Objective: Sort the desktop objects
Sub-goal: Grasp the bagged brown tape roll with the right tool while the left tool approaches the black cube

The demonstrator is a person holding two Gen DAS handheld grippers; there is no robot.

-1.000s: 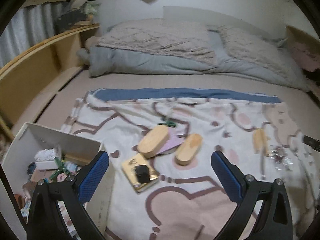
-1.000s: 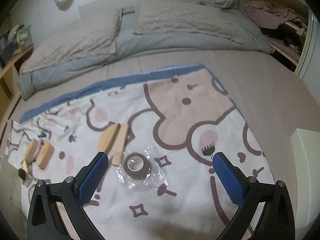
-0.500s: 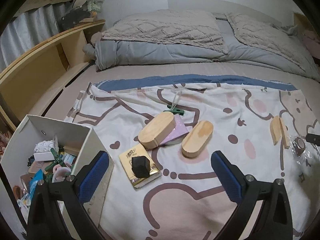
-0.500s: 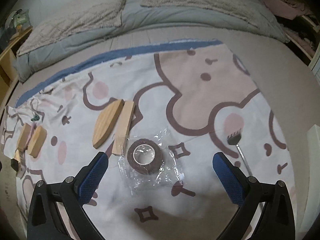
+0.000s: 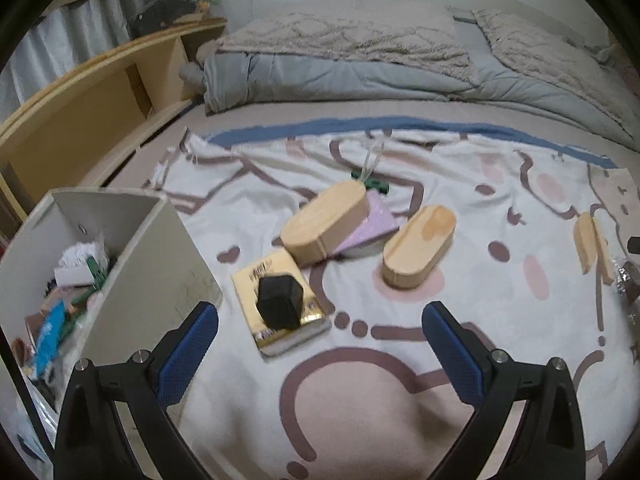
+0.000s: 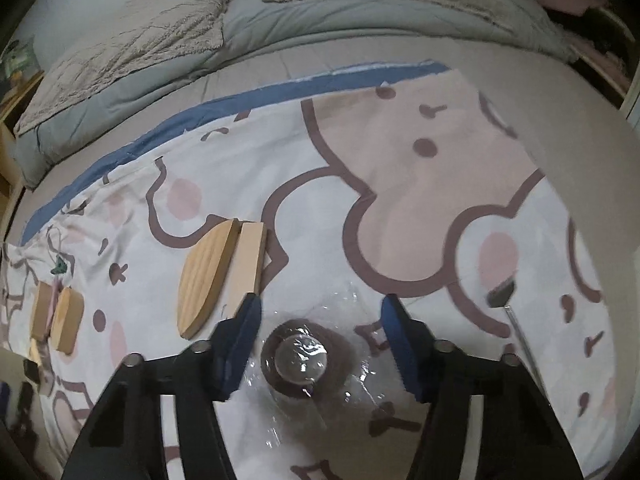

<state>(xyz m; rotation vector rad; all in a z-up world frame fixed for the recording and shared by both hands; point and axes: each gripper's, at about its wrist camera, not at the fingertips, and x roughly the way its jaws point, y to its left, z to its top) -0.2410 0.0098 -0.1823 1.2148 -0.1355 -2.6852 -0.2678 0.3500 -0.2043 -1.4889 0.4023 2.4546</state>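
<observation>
White open-topped storage box (image 5: 132, 248) of odds and ends at far left, then left gripper (image 5: 320, 344) with blue pads spread wide and empty, hovering short of black cube (image 5: 279, 301) resting on gold-covered booklet (image 5: 280, 308), two oval wooden blocks (image 5: 418, 246) just beyond on cartoon-print blanket (image 5: 400, 380). Further right, right gripper (image 6: 320, 344) parted around brown tape roll (image 6: 308, 356) in clear wrapper, pads either side but apart from it; fork (image 6: 516, 320) lying at far right.

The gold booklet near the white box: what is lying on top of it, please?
A black cube-shaped object sits on the gold booklet, covering its middle. Some print shows along its edge, too blurred to read. Whatever lies beneath the booklet, other than the patterned sheet, is hidden.
</observation>
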